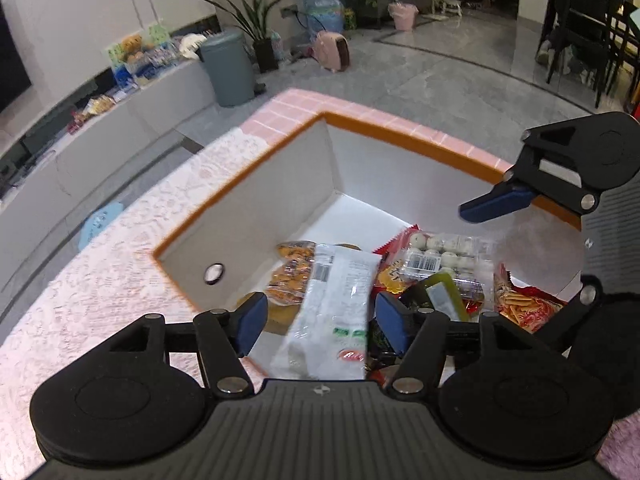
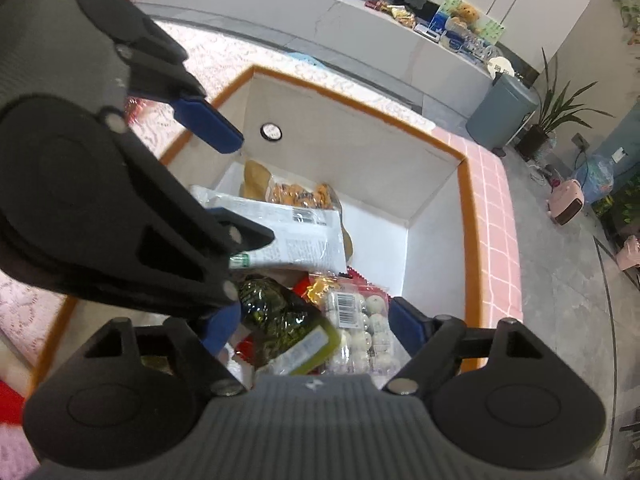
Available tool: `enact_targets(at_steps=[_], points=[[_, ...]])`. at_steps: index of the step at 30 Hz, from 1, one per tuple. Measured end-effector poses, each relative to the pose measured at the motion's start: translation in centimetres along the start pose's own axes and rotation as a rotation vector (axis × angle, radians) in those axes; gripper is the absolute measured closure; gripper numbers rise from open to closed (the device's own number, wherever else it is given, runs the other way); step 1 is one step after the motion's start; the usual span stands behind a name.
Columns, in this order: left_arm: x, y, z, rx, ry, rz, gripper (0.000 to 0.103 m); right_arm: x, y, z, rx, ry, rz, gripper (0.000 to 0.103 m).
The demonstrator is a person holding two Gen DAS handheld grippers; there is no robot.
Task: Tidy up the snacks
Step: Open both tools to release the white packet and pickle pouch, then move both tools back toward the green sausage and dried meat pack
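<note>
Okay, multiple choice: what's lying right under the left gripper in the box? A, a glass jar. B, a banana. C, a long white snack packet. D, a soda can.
C: the white packet lies in the orange-rimmed box below the left gripper, whose fingers stand apart, not pressing it.

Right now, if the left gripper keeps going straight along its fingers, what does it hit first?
Most likely the white snack packet, lying in the box between the open left gripper fingers. Depth is unclear.
</note>
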State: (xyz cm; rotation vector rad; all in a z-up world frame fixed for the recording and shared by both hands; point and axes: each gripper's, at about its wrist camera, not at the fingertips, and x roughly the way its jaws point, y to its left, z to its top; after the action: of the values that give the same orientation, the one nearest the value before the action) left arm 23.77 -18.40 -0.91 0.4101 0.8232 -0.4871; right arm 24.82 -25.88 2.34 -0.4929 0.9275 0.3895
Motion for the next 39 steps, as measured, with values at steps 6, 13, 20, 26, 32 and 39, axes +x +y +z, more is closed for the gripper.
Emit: enact_targets(at_steps=[6,13,20,26,32,39], points=[[-3.0,1.5,-0.9,-0.08,-0.024,0.071,0.03,-2.5,0.9,0.0,0.029,-0.03,-0.076,0.014],[-6.4,3.9,-3.2,-0.174,-0.026,0.082,0.03,-4.8,2.5,-0.6,0.176,-0.076,-0.071,0.014],[-9.6,5.9,-7.1,-0.217,-0.087,0.101,0.03,-7.0,6.8,-0.6,0.194,-0.232,-0.028,0.014],[-11.0,7.9,-10.4,-0.221,-0.131,0.139,0.03,-7.6,11.4,0.7,0.145,-0.343,0.062,0.014],[-11.0,11.3,-14.0,-0.299,-0.151,0.143,0.03,-5.8,16.1,2.1,0.053,-0.363,0.115,0.014],[-10.0,15.3,-18.3,-0.399,-0.128,0.153,0.03,-2.3,19.0,3.4,0.071,-0.303,0.165,0.014]])
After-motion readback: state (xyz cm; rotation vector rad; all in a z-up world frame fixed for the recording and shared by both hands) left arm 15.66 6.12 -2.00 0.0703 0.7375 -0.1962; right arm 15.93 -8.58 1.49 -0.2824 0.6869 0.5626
